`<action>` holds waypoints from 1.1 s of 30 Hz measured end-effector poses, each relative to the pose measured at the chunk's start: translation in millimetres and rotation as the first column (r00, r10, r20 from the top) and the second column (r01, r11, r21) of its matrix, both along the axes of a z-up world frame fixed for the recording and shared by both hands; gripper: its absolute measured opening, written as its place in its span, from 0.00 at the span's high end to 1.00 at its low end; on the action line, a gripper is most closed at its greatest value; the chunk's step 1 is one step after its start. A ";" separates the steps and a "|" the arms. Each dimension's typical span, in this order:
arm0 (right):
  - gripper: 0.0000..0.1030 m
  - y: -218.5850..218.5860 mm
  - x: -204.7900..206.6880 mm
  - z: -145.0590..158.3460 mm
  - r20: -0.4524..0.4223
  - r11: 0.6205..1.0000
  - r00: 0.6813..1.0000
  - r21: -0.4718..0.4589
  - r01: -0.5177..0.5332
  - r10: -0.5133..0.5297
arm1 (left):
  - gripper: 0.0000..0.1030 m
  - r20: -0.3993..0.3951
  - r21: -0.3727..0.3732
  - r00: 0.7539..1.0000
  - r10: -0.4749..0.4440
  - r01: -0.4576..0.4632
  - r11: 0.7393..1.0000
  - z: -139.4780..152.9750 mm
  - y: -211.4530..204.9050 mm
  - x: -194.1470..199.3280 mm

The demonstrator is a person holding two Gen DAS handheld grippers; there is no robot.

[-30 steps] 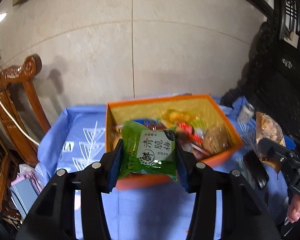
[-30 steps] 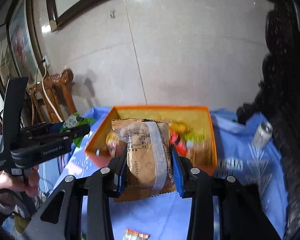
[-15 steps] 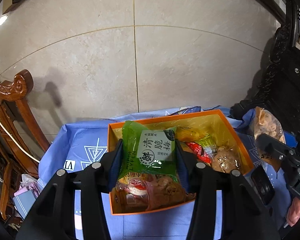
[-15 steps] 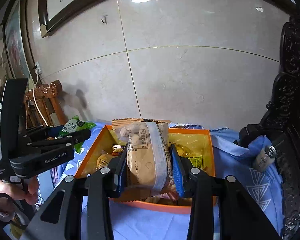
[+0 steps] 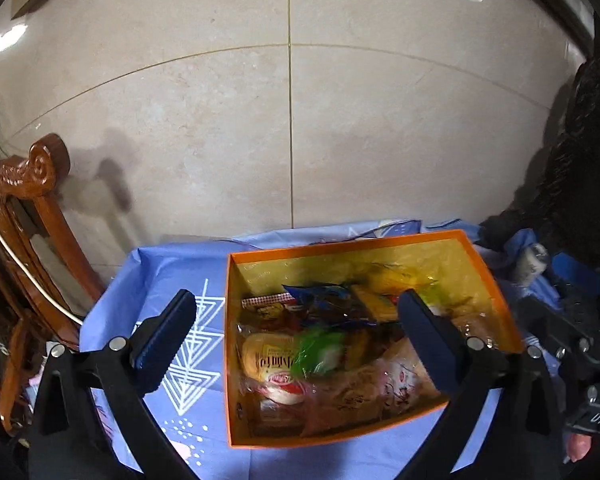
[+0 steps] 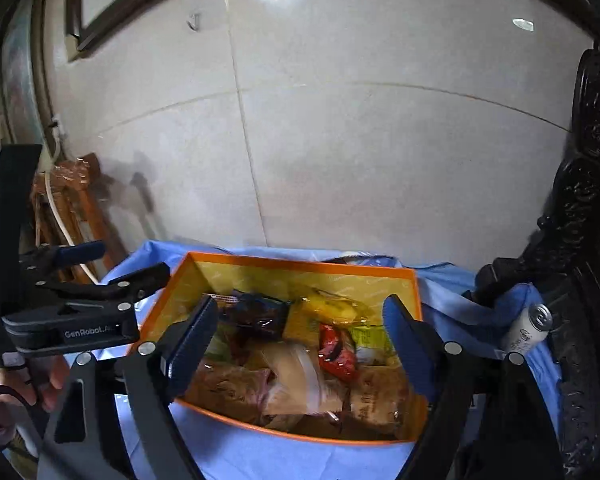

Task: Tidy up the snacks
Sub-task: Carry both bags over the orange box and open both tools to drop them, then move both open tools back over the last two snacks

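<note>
An orange box point(image 5: 496, 292) full of mixed snack packets stands on the blue cloth. My left gripper point(image 5: 296, 304) hovers over its left half, jaws opening wide, nothing pressed between the pads. Below it a green packet point(image 5: 316, 354) shows blurred among the snacks in the box. My right gripper point(image 6: 300, 312) is above the same orange box point(image 6: 300, 266), jaws opening too. The brown packet with a white band point(image 6: 296, 376) lies blurred beneath it in the box, clear of the pads. The left gripper point(image 6: 132, 258) shows at the left of the right wrist view.
A blue patterned tablecloth point(image 5: 172, 276) covers the table against a tiled wall. A silver can point(image 6: 528, 328) stands to the right of the box. A carved wooden chair point(image 5: 32, 208) is at the left, dark carved furniture point(image 6: 588, 200) at the right.
Both grippers moved forward over the box, then sprang open. The green packet left the left jaws and the brown packet left the right jaws; both dropped into the box.
</note>
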State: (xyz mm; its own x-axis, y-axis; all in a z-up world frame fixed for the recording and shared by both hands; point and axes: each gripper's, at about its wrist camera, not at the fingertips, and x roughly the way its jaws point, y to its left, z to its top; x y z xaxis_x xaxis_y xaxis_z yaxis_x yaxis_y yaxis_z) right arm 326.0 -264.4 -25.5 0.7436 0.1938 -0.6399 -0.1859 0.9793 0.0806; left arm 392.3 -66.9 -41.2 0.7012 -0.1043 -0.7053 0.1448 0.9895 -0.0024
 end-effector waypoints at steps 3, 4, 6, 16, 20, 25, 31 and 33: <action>0.18 6.8 -18.3 -0.9 -0.004 1.000 1.000 -0.005 -0.018 0.018 | 0.04 0.005 -0.004 1.000 0.003 -0.003 1.000 0.0 5.8 -15.8; 0.18 9.0 -24.4 -3.3 -0.016 1.000 1.000 0.000 -0.024 0.024 | 0.04 -0.003 -0.004 1.000 -0.001 0.001 1.000 -1.9 7.1 -21.1; 0.18 11.6 -37.5 -9.0 -0.042 0.999 0.999 0.016 -0.034 0.034 | 0.04 -0.023 -0.004 1.000 0.002 -0.002 1.000 -5.5 10.6 -31.2; 0.18 30.8 -140.7 -64.9 -0.194 0.997 0.979 0.054 -0.061 0.070 | 0.04 -0.118 -0.068 0.993 0.030 -0.039 0.997 -52.4 43.3 -126.4; 0.18 36.8 -172.5 -109.8 -0.297 0.998 0.953 0.049 -0.044 0.056 | 0.04 -0.157 -0.058 0.987 0.044 -0.054 0.997 -75.9 54.6 -165.3; 0.18 43.7 -193.8 -156.9 -0.395 0.999 0.918 0.020 -0.033 0.038 | 0.04 -0.199 -0.030 0.978 0.061 -0.068 0.997 -96.5 69.1 -207.6; 0.18 50.7 -195.4 -188.8 -0.430 0.999 0.903 -0.028 -0.017 0.003 | 0.04 -0.216 -0.019 0.971 0.098 -0.104 0.994 -106.9 94.0 -241.2; 0.19 53.5 -194.4 -199.7 -0.444 0.998 0.896 -0.061 -0.019 -0.011 | 0.04 -0.219 -0.015 0.970 0.108 -0.114 0.993 -107.8 98.9 -245.3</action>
